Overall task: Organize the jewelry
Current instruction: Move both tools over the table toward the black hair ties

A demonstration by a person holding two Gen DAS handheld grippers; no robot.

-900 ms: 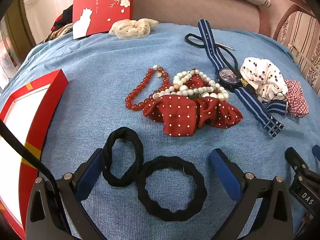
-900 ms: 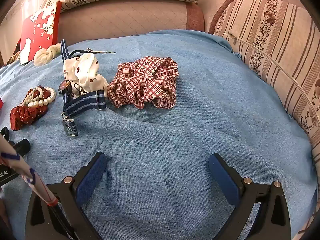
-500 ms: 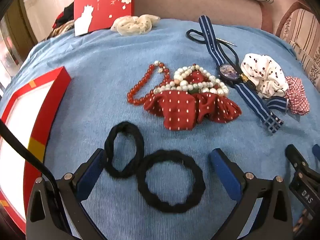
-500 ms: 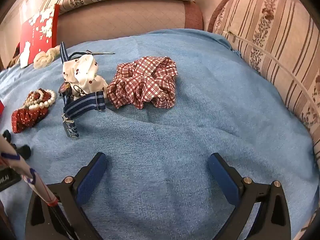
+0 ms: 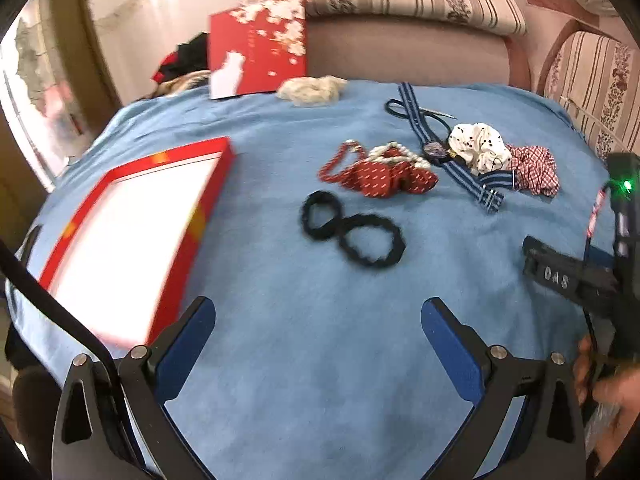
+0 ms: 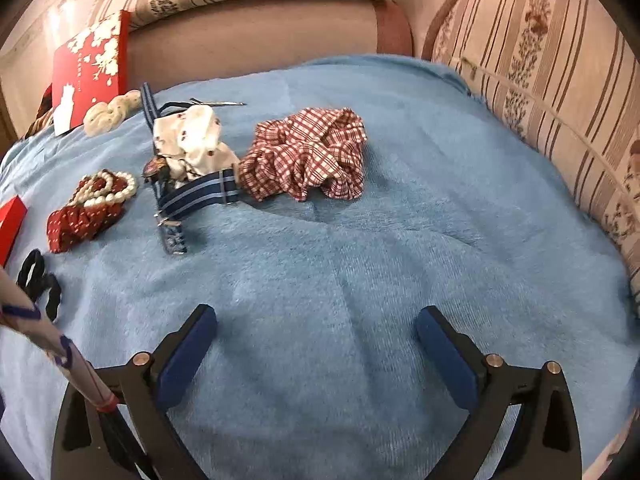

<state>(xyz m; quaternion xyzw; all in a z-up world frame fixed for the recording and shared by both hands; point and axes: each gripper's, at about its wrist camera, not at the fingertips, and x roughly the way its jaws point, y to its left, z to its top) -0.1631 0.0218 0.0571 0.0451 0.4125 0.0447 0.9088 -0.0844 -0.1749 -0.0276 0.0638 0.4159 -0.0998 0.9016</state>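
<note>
Left tongs (image 5: 318,322) spread and empty, right tongs (image 6: 316,330) likewise, 2 black hair ties (image 5: 352,234) on blue blanket (image 5: 320,360)

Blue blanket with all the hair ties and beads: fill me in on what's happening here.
A person holds a two-finger tool in each hand over a blue blanket; both the left tool and the right tool are open and hold nothing. Two black hair ties, a red polka-dot scrunchie under a pearl bracelet, a red bead bracelet, a striped-strap watch and a checked scrunchie lie loose. The open red box looks empty. Sorting has not begun.
</note>
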